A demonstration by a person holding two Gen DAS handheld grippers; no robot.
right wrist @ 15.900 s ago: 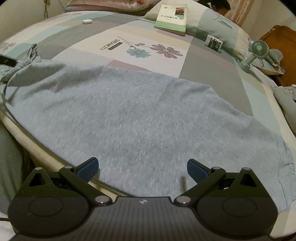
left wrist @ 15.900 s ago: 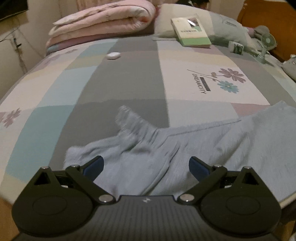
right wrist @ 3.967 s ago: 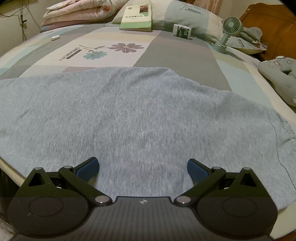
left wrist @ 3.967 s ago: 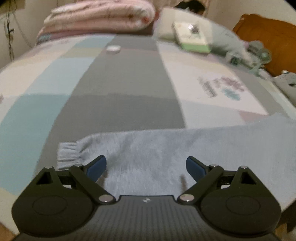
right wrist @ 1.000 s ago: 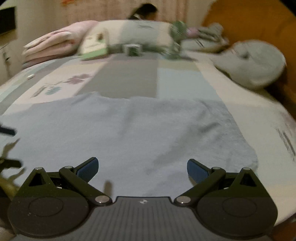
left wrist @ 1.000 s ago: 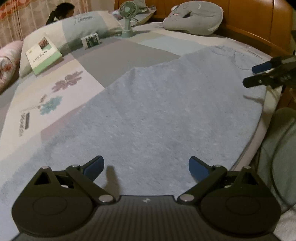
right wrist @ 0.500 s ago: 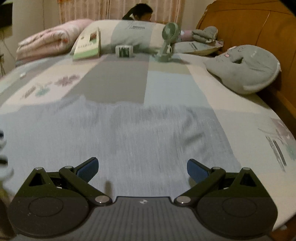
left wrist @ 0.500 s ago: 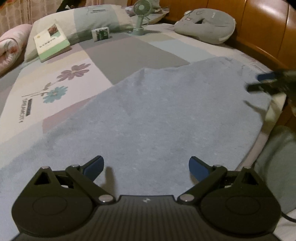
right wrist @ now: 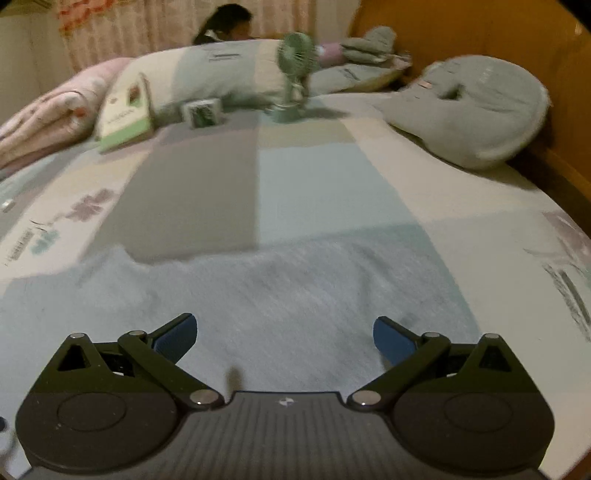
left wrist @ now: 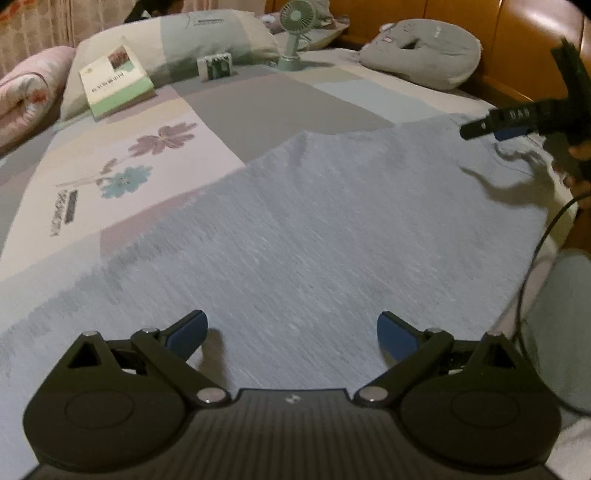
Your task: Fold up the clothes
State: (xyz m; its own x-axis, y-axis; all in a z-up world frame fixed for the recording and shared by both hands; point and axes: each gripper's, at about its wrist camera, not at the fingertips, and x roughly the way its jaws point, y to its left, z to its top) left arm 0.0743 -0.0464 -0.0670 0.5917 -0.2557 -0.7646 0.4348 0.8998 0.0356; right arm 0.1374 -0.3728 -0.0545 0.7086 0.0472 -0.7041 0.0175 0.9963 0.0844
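Lying flat across the bed [left wrist: 258, 107], the light-blue garment [left wrist: 314, 229] is being approached by the left gripper [left wrist: 291, 332] and right gripper [right wrist: 284, 334], both spread wide and holding nothing. Its hem at three o'clock is best being pinched squarely; open bedding is being left toward twelve o'clock.

A bedroom in a home. A bed [left wrist: 258, 107] with a patchwork sheet in grey, cream and pale blue fills the scene. At its far end lie a long pillow [left wrist: 207, 33], a folded pink quilt [left wrist: 26, 92], a book [left wrist: 114, 83] and a small green fan [left wrist: 295, 33]. A wooden headboard [left wrist: 517, 40] runs along the right; curtains [right wrist: 129, 29] hang at the far wall.
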